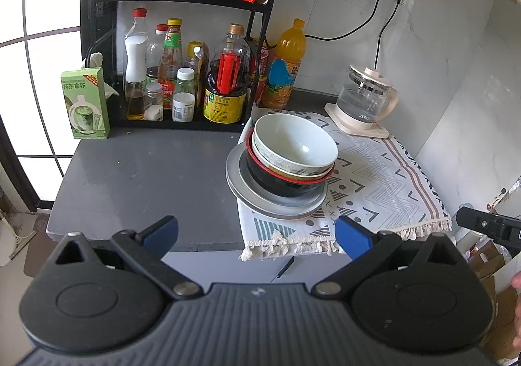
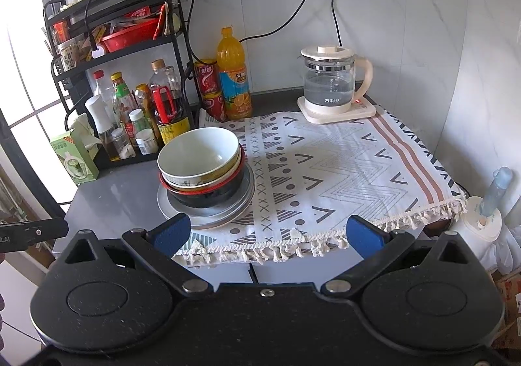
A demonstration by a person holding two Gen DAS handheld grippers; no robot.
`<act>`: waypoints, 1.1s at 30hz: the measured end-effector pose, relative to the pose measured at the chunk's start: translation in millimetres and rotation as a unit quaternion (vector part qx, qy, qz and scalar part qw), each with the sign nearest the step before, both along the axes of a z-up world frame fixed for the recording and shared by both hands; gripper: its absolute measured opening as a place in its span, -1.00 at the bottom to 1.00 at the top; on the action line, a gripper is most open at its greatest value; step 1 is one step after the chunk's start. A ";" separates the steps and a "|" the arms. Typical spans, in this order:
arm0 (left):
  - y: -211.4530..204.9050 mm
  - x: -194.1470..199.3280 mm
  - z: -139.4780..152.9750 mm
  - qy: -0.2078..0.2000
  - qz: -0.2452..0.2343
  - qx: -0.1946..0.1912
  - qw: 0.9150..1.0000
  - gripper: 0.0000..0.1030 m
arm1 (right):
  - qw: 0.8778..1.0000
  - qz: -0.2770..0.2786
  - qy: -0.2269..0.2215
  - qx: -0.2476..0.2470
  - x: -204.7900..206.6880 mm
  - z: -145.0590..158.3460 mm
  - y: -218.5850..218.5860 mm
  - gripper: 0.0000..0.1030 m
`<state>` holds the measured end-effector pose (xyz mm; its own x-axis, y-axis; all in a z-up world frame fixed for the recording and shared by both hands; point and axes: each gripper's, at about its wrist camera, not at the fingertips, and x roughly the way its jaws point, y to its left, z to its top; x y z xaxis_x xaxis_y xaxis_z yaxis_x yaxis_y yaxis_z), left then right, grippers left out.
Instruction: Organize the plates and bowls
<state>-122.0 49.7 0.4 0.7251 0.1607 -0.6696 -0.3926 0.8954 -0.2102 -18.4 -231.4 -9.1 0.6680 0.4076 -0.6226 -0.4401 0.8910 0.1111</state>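
Blue-padded fingers point(image 1: 161, 234) of the left gripper point(image 1: 257, 237) stand spread wide and empty at the counter's near edge. Ahead of them, closer to the right finger than the left, a stack of dishes rests apart from both pads: a white bowl point(image 1: 294, 141) nested in a red-rimmed black bowl point(image 1: 280, 185), both on a grey plate point(image 1: 241, 193). The plate sits half on the patterned cloth point(image 1: 384, 177), half on the bare counter point(image 1: 146, 177).

Seen from the right wrist, the right gripper point(image 2: 266, 234) is likewise splayed open, holding nothing. Its left finger point(image 2: 172, 232) lies just in front of the plate's point(image 2: 228, 216) near rim; whether they touch cannot be told. The bowls point(image 2: 200, 154) rise beyond that finger, well left of the right finger point(image 2: 363, 240). Beyond the right finger, at the cloth's point(image 2: 342, 170) far corner, stands a glass kettle point(image 2: 329, 82).
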 end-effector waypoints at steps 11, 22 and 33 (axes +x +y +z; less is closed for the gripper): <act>2.3 3.5 -1.3 0.003 -0.001 -0.001 1.000 0.97 | 1.000 0.004 -0.003 0.002 -0.8 1.2 1.8 1.00; 5.5 10.1 -6.3 0.010 -0.012 0.001 1.000 0.97 | 1.000 0.002 0.004 0.002 3.6 0.6 1.0 1.00; 6.6 16.6 -7.8 0.014 -0.015 0.001 1.000 0.97 | 1.000 0.001 0.012 -0.002 8.1 -2.9 1.5 1.00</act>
